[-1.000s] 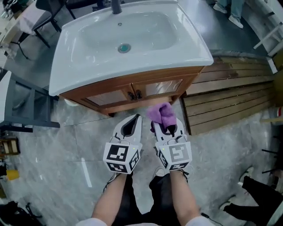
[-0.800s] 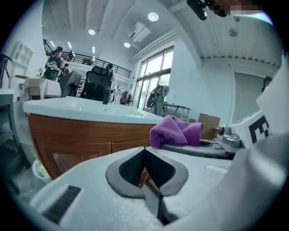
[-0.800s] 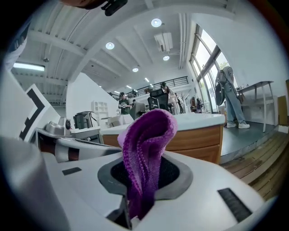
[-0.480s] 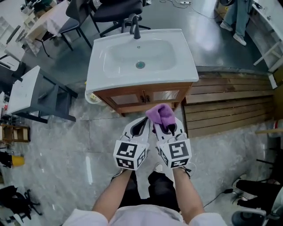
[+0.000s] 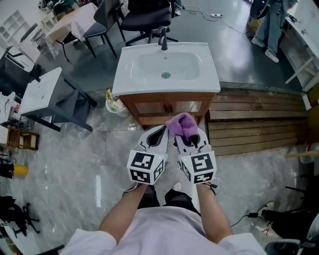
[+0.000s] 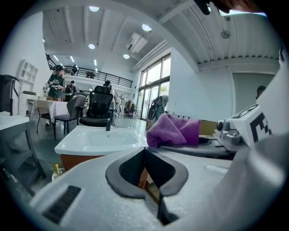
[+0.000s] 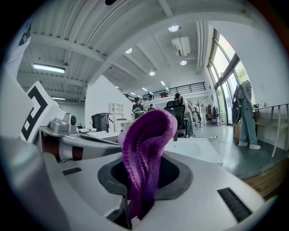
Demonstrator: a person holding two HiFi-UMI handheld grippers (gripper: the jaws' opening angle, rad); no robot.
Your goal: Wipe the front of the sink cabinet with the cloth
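Sink cabinet [image 5: 167,105] farther off, chair [image 5: 144,15] behind; right tongs [image 5: 187,137] pinch cloth [image 5: 181,124]

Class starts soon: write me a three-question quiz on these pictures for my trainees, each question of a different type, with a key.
1. True or false: the purple cloth is touching the sink cabinet.
2. Which tool grips the cloth? A) left tool B) right tool C) both
3. Fill in: the left tool's jaws are together and hold ____.
Key: 1 false, the cloth is held short of the cabinet; 2 B; 3 nothing.
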